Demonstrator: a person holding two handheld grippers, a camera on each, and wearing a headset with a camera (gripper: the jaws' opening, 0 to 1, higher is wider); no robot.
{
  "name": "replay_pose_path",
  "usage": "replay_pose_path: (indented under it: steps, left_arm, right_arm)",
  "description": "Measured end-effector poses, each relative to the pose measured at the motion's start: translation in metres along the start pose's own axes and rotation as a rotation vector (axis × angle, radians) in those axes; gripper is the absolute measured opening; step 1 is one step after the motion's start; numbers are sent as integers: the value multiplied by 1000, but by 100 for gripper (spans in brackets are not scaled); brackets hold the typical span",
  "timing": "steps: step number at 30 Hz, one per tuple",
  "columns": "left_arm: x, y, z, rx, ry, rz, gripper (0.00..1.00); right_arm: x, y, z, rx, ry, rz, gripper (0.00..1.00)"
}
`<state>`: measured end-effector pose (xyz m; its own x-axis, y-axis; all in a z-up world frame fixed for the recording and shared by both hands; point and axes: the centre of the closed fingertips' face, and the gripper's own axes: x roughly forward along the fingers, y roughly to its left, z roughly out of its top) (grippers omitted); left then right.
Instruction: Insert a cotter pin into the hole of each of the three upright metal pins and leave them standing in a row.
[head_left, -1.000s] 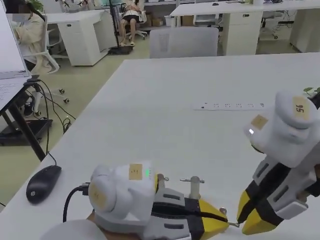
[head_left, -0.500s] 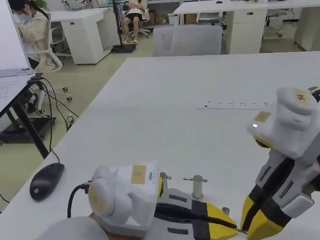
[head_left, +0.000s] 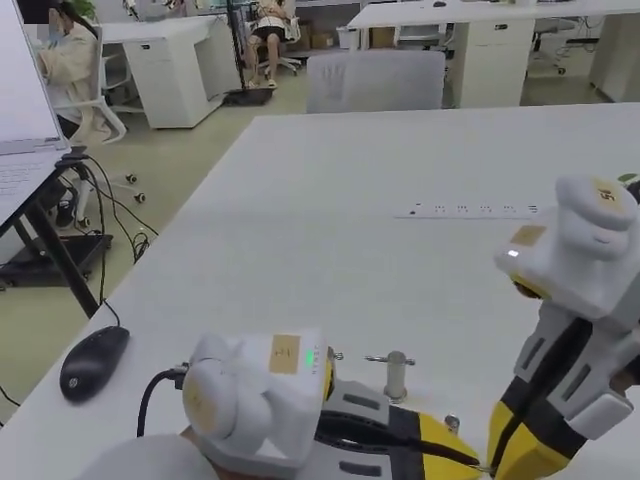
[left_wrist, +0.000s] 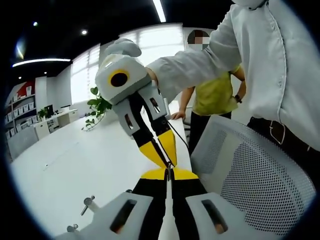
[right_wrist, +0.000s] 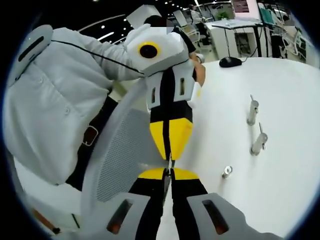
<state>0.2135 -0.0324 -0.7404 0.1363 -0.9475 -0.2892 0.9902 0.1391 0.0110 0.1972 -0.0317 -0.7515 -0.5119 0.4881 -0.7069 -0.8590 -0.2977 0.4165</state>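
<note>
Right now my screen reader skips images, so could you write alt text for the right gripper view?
The right gripper and left gripper meet tip to tip, both shut, over a white table. Right of them stand two upright metal pins, with a small metal piece nearer.

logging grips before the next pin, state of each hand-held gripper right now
Left hand-held gripper: closed on a thin cotter pin.
Right hand-held gripper: closed, tips on the same cotter pin.

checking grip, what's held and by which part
Seemingly a cotter pin: one end in the left hand-held gripper, the other in the right hand-held gripper.
</note>
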Motion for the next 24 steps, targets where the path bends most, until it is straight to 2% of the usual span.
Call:
replay_pose_path:
  steps: [3, 6, 14, 24]
  left_arm:
    - [-1, 5, -5, -30, 12, 16, 0]
    - [-1, 6, -5, -49, 12, 22, 0]
    - [-1, 10, -13, -89, 43, 58, 0]
    - [0, 12, -17, -105, 61, 71, 0]
  right_arm:
    - [-1, -5, 1, -46, 13, -44, 4]
    - [-1, -9, 0, -70, 37, -79, 4]
    - [1, -19, -3, -222, 142, -208, 4]
    - [2, -24, -8, -236, 172, -246, 6]
